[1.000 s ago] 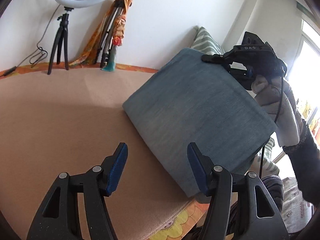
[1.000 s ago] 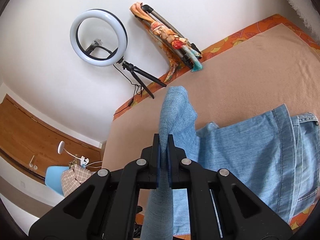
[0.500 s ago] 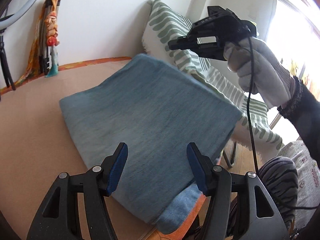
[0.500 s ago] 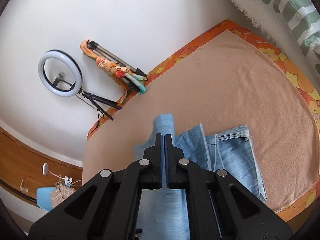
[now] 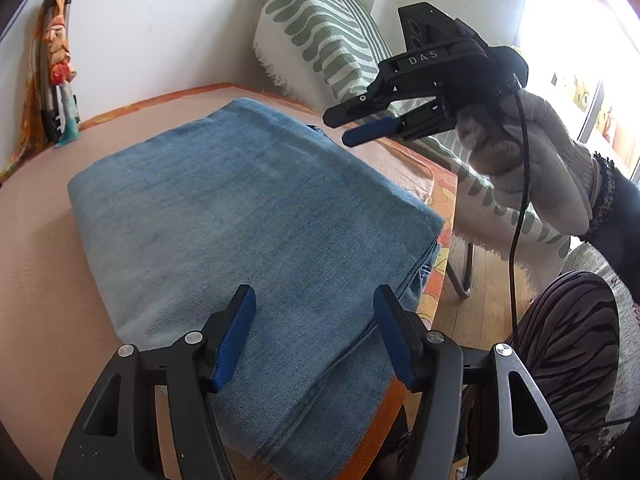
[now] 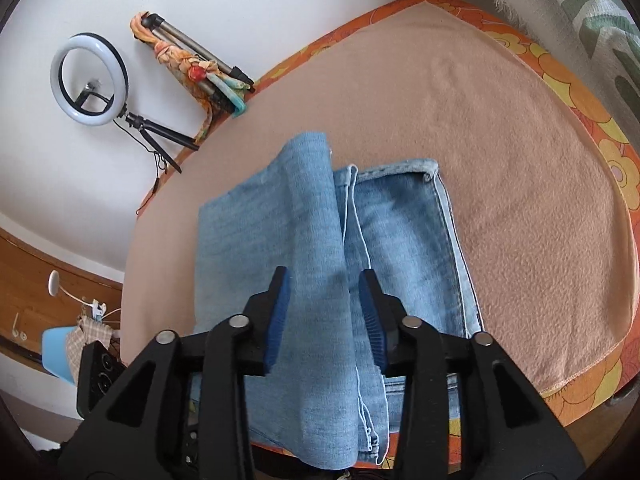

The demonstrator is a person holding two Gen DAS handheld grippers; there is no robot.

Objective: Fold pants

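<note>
The blue denim pants (image 5: 248, 216) lie folded in a thick stack on the tan blanket (image 5: 36, 280), near the table's right edge. My left gripper (image 5: 314, 336) is open and empty, hovering just above the near end of the stack. My right gripper (image 5: 340, 126) is open above the stack's far right corner, held by a gloved hand. In the right wrist view the right gripper (image 6: 326, 312) is open with the top fold of the pants (image 6: 316, 216) lying loose between its fingers; the waistband end (image 6: 400, 168) shows beneath.
A green-striped cushion (image 5: 320, 36) leans on a chair at the right. A ring light on a tripod (image 6: 90, 80) and a scarf-wrapped tripod (image 6: 192, 64) stand against the wall. The orange flowered table edge (image 6: 592, 128) borders the blanket.
My right gripper has opened and let go of the pant fold, which now rests on the stack. My left gripper has moved closer over the near end of the stack.
</note>
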